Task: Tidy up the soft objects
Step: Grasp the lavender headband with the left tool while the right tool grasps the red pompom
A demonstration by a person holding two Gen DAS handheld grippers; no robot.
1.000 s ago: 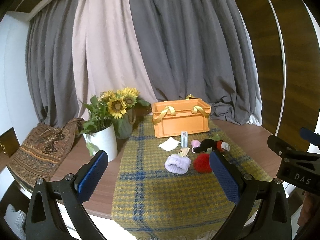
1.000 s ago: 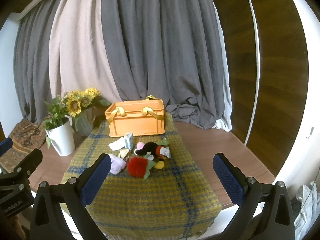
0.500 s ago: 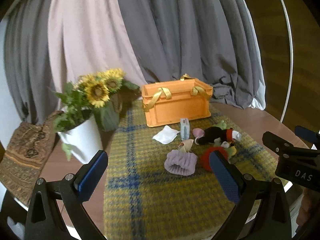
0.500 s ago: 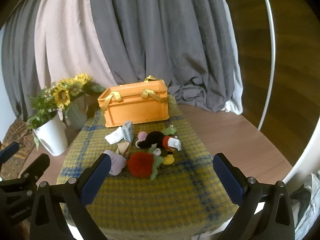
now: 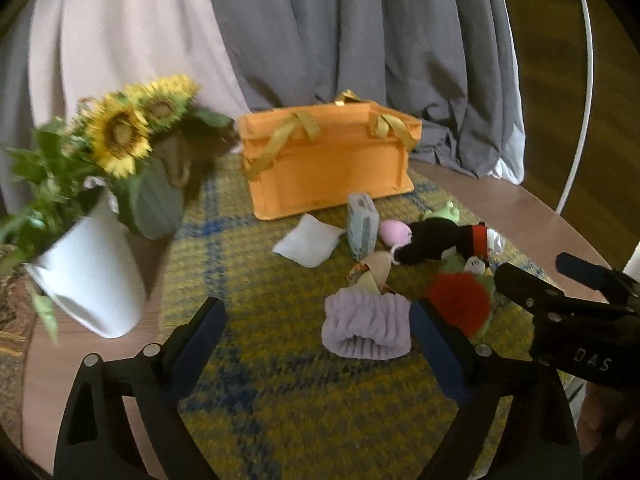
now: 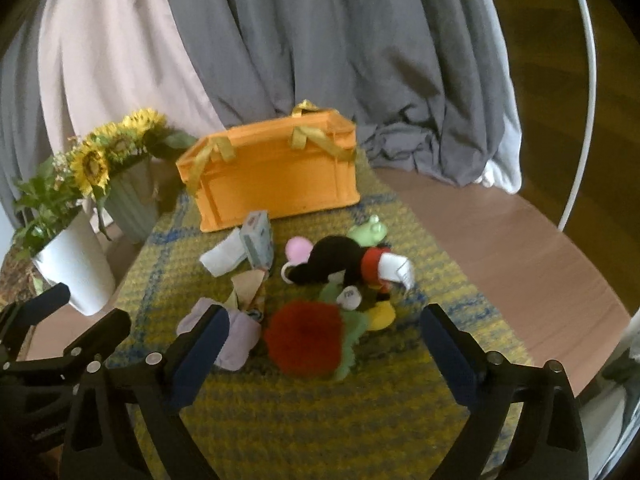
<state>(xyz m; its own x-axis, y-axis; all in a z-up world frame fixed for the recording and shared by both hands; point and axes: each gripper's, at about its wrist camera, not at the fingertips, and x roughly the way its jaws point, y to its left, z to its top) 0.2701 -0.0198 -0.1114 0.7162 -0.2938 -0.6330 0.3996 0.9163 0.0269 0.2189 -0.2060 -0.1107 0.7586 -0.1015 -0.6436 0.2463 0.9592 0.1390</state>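
Two grippers are over the near end of the plaid cloth (image 5: pixel 280 400), and what matters to me is which one sits closer to which soft thing.

From the left wrist view, my left gripper (image 5: pixel 316 332) has its jaws apart and closing, with nothing pressed between the pads. The lilac headband (image 5: pixel 366 330) lies just ahead, nearer the right-hand finger than the left, its long side running across the jaw line, so a straight push forward would bring the pads to its two ends. The red pom-pom (image 5: pixel 458 304) sits beside it toward the right edge of the cloth, partly behind that finger. Further back lie the black plush toy (image 5: pixel 434 242), a white pad (image 5: pixel 308 240) and a small carton (image 5: pixel 362 230); the orange crate (image 5: pixel 328 168) stands at the far end of the cloth. My right gripper's body shows at the right border.

From the right wrist view, my right gripper (image 6: pixel 322 338) also has jaws apart and closing, empty. The red pom-pom (image 6: pixel 306 338) lies almost centred between the fingers, just ahead, while the lilac headband (image 6: pixel 236 340) is half hidden behind the left-hand finger. The black plush toy (image 6: pixel 340 260) lies lengthwise across the cloth behind it, and the orange crate (image 6: pixel 276 176) beyond.

I judge the left hand is nearer the headband and the right hand the pom-pom; each needs only a short advance and no crossing.
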